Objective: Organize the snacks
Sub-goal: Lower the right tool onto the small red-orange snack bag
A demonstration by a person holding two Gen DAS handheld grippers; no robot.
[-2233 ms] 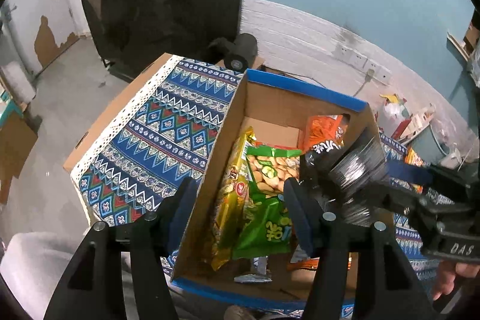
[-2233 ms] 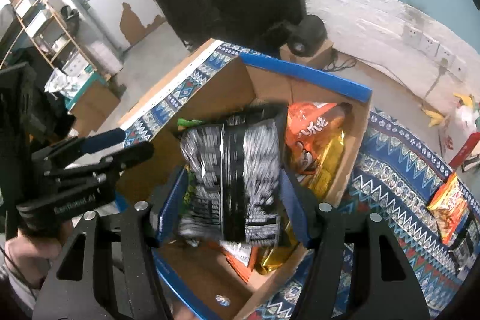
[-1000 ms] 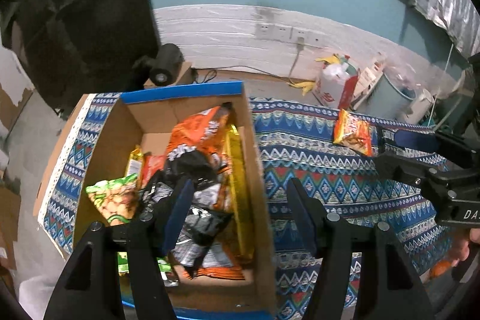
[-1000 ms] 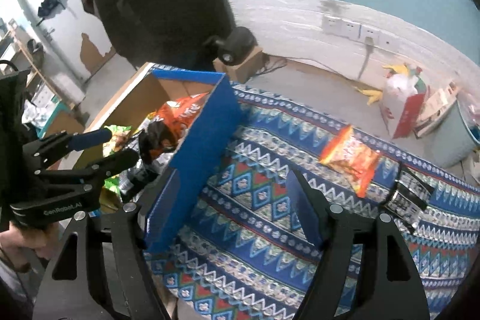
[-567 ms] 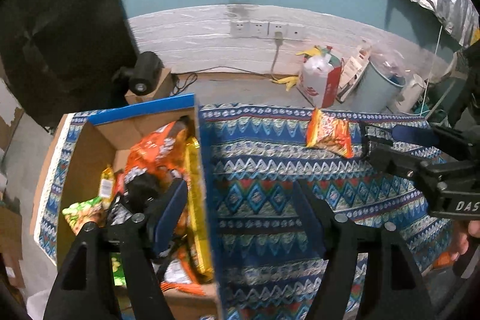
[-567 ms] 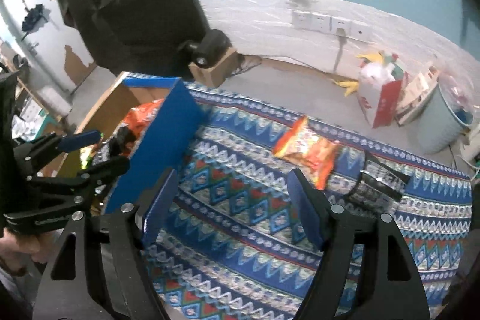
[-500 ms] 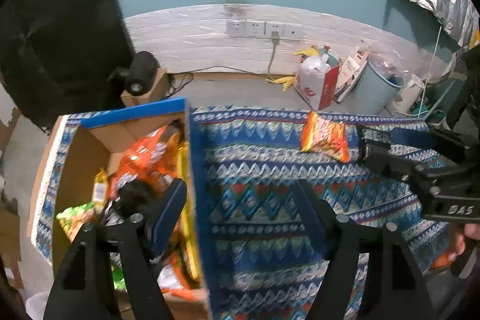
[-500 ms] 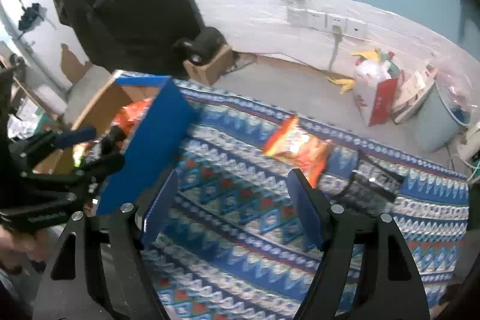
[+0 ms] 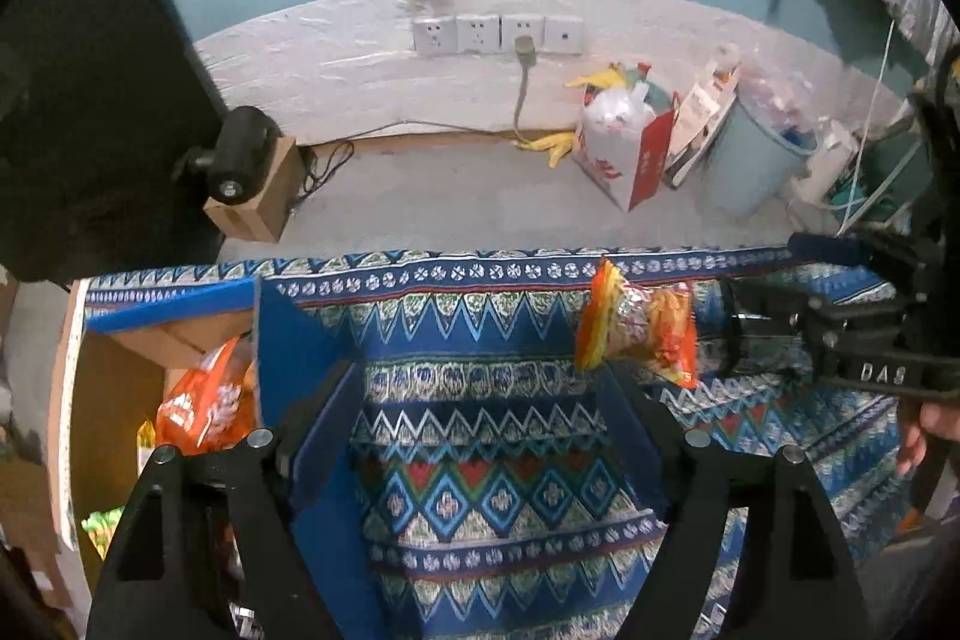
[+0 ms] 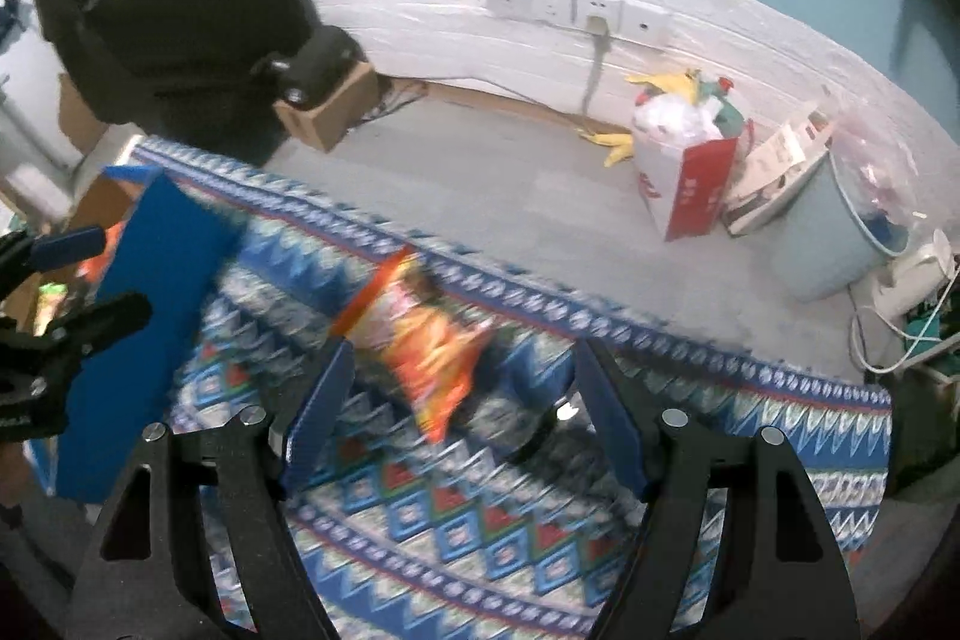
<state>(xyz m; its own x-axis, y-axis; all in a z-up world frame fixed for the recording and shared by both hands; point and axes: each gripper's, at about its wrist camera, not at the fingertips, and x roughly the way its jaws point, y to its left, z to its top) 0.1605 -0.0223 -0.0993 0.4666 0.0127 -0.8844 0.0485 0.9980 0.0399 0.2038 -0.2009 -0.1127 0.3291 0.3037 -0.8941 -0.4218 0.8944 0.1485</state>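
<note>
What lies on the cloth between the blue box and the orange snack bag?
Nothing: in the left wrist view only bare patterned cloth lies between the blue box and the orange snack bag.

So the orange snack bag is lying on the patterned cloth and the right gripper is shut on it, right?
Not quite. The orange snack bag does lie on the patterned cloth, but the right gripper is open and holds nothing; the right wrist view shows its jaws spread apart.

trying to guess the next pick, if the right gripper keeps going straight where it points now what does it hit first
Most likely the orange snack bag lying on the patterned cloth. The right gripper is open and empty, and the bag sits just ahead between its fingers. The picture is blurred, so depth is uncertain.
</note>
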